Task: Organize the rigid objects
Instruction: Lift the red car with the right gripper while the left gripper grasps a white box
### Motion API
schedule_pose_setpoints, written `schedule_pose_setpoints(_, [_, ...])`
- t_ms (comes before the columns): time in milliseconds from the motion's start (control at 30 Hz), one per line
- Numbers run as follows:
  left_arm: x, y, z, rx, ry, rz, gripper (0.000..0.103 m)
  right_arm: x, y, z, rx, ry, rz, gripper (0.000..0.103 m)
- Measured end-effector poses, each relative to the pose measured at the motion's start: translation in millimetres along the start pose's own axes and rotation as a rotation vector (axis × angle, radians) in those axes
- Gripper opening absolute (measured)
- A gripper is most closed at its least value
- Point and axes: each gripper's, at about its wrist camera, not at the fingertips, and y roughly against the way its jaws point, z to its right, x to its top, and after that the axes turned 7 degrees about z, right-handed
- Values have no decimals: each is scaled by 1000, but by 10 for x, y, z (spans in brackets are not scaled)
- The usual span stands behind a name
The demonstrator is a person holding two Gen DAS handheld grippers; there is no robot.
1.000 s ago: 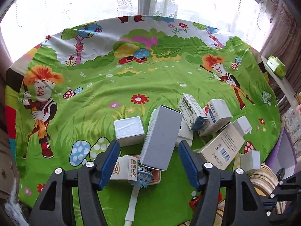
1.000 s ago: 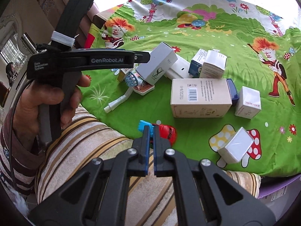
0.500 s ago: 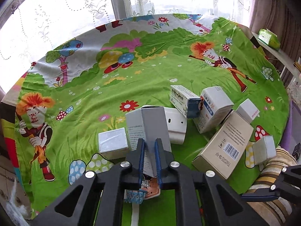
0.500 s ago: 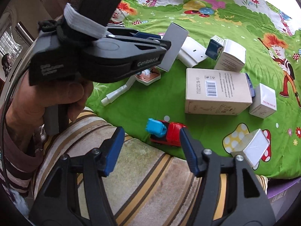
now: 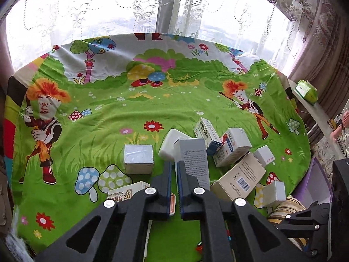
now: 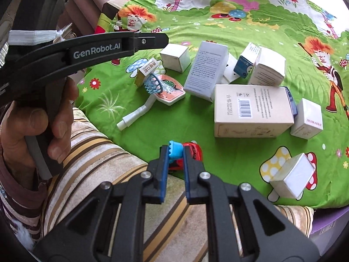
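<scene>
My right gripper (image 6: 175, 152) is shut on the blue front of a red toy car (image 6: 194, 152) at the near edge of the cartoon tablecloth (image 6: 218, 21). My left gripper (image 5: 173, 174) is shut with nothing between its fingers, hovering just in front of a leaning tall grey box (image 5: 193, 159); the right wrist view shows its tip clear of that box (image 6: 205, 72). Around it lie a white cube (image 5: 138, 158), a big beige barcode box (image 6: 253, 111), a toy basketball hoop (image 6: 157, 87) and several small white boxes.
A hand (image 6: 32, 131) holds the left gripper's handle over striped beige fabric (image 6: 109, 163) at the table's near edge. A purple bin (image 5: 314, 187) stands low on the right. A green box (image 5: 307, 90) sits on a side shelf. The cloth's far half is bare.
The left jaws went from wide open around the grey box to shut, and that gripper rose a little. The right jaws opened over the toy car, then closed on its blue front.
</scene>
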Motion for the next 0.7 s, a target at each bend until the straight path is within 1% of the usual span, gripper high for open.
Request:
schedule_pose_setpoints(33, [4, -33, 12, 0, 2, -11, 24, -14, 36, 24, 1, -8, 9, 15])
schedule_pose_setpoints(67, [-6, -78, 36, -9, -2, -26, 32, -30, 88, 47, 5, -20, 21, 15])
schedule_pose_setpoints(100, [-13, -131, 76, -19, -8, -44, 51, -30, 134, 62, 7, -32, 32, 15])
schedule_pose_setpoints(133, [-23, -185, 123, -31, -19, -58, 62, -41, 189, 87, 8, -41, 42, 15])
schedule_pose_setpoints(167, [-30, -241, 176, -33, -35, -72, 63, -57, 235, 118, 8, -48, 51, 15])
schedule_pose_setpoints(267, [-51, -437, 359, 14, -117, -124, 63, -75, 337, 163, -5, -66, 67, 15])
schedule_pose_setpoints(333, [-58, -542, 414, 34, -138, -148, 63, -81, 417, 194, -6, -75, 79, 15])
schedule_pose_setpoints(367, [-45, -556, 408, 20, -119, -149, 63, -88, 464, 204, -9, -77, 86, 15])
schedule_pose_setpoints(433, [16, -529, 357, -52, -29, -140, 63, -107, 558, 233, -18, -79, 103, 15])
schedule_pose_setpoints(467, [57, -522, 347, -45, 1, -135, 63, -118, 612, 253, -19, -84, 112, 15])
schedule_pose_setpoints(500, [96, -528, 349, -19, 14, -129, 63, -130, 668, 273, -20, -91, 121, 15])
schedule_pose_setpoints(567, [160, -578, 381, 15, 23, -128, 63, -149, 794, 314, -30, -103, 142, 15])
schedule_pose_setpoints(633, [183, -707, 398, 76, 36, -163, 63, -174, 926, 388, -42, -114, 162, 15])
schedule_pose_setpoints(700, [168, -862, 395, 88, 56, -208, 62, -219, 1091, 467, -59, -125, 181, 15])
